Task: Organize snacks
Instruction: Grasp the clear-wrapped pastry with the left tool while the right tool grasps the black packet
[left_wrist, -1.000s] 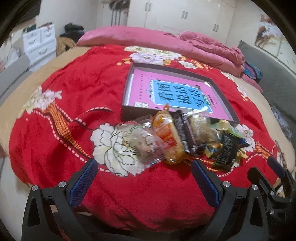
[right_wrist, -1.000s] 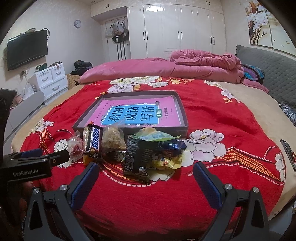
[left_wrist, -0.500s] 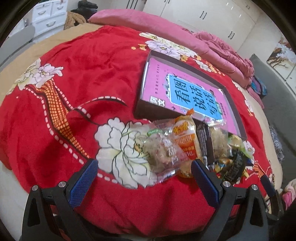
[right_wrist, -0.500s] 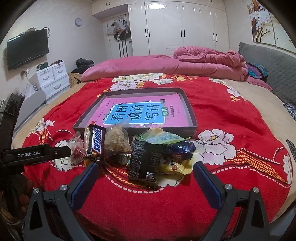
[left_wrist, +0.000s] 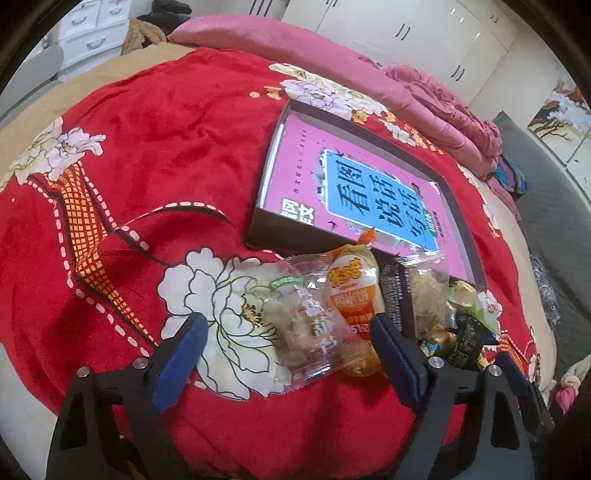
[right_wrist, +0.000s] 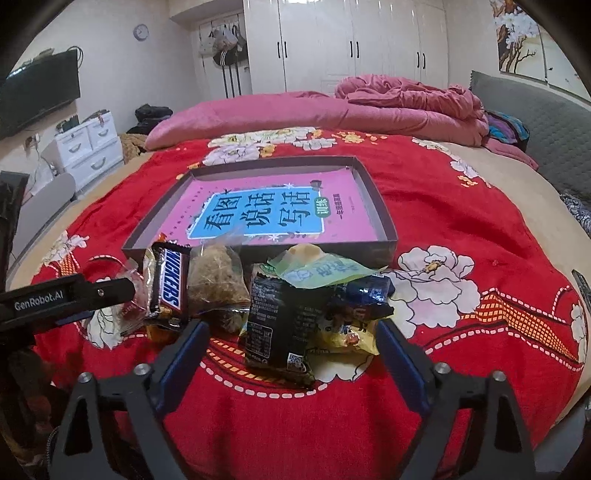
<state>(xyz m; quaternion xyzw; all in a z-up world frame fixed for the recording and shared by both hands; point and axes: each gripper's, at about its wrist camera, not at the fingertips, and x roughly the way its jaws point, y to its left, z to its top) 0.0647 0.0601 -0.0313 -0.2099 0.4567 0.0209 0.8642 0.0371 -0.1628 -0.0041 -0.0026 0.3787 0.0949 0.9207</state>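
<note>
Snacks lie in a loose row on the red bedspread (right_wrist: 461, 206), against the near wall of the tray (right_wrist: 376, 195). Left to right in the right wrist view: clear packet (left_wrist: 306, 325), orange packet (left_wrist: 354, 295), Snickers bar (right_wrist: 170, 284), clear bag of pale shreds (right_wrist: 218, 280), black packet (right_wrist: 277, 325), with a green packet (right_wrist: 321, 271) and yellow wrappers just right of it.

Tray holds a pink book (right_wrist: 266, 214) lying flat; no snack in it.

Left tool (left_wrist: 286, 336): wide, jaws have just been closing a little; clear and orange packets lie between the fingers, pads not pressing them.

Right tool (right_wrist: 291, 339): wide, jaws have just been closing a little; black packet and yellow wrappers between the fingers, not gripped.

Pink quilt (right_wrist: 332, 110) at far end of bed.
</note>
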